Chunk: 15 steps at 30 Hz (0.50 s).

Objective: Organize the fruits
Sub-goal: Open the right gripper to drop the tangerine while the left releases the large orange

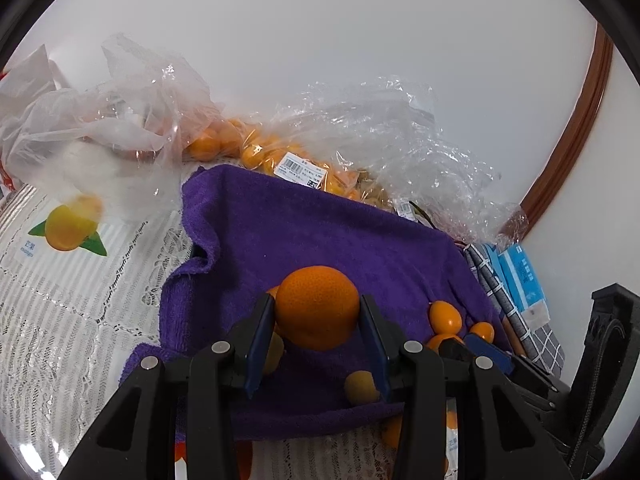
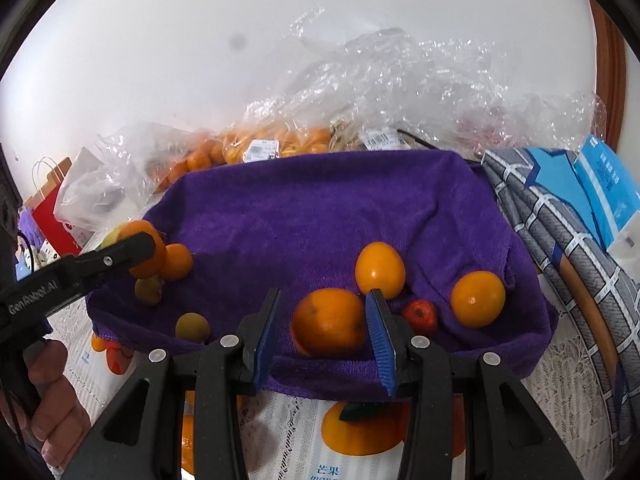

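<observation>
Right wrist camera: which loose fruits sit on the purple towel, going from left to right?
Small greenish fruit → second greenish fruit → orange between the right gripper's fingers → little red fruit → orange by the towel's right edge.

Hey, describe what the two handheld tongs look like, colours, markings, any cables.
Both are black plastic tongs with wedge-shaped arms that have triangular cut-outs and round silver pins. The left tongs and right tongs carry blue ribbed pads on their inner faces. Seen from the right wrist view, the left unit's side reads "GenRobot.AI" in white. A black braided cable loops beside the right unit.
</observation>
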{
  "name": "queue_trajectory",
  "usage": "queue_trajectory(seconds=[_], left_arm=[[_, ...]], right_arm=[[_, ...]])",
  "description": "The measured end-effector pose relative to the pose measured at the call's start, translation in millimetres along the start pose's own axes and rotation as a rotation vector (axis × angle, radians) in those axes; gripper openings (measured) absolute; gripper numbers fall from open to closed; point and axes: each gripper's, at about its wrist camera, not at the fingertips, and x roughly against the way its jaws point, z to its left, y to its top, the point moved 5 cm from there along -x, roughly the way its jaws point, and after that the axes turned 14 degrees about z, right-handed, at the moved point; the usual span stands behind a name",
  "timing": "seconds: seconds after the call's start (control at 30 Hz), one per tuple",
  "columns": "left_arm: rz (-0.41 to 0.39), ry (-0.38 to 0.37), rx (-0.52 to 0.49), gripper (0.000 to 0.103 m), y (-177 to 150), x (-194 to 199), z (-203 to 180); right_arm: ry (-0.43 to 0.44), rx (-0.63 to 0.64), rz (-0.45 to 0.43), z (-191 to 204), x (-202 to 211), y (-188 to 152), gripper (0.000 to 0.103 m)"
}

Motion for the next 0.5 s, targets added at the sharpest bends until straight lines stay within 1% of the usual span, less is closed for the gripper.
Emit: queue_trajectory(seconds=[0.23, 0.3, 0.5], left_arm=[[0.015, -0.003, 0.003, 0.041, 0.2, -3.9, 0.4], [0.020, -0.003, 0.006, 0.041, 0.1, -5.1, 0.9], [0.021, -0.006, -0.003, 0.041, -1.4, -5.3, -0.8]], right_arm=[[0.011, -0.010, -0.012, -0.7, 2.3, 0.9, 0.046], [0.011, -0.013, -0.021, -1.3, 4.1, 1.2, 0.049], [0.014, -0.013, -0.037, -1.1, 7.1, 1.9, 0.049]])
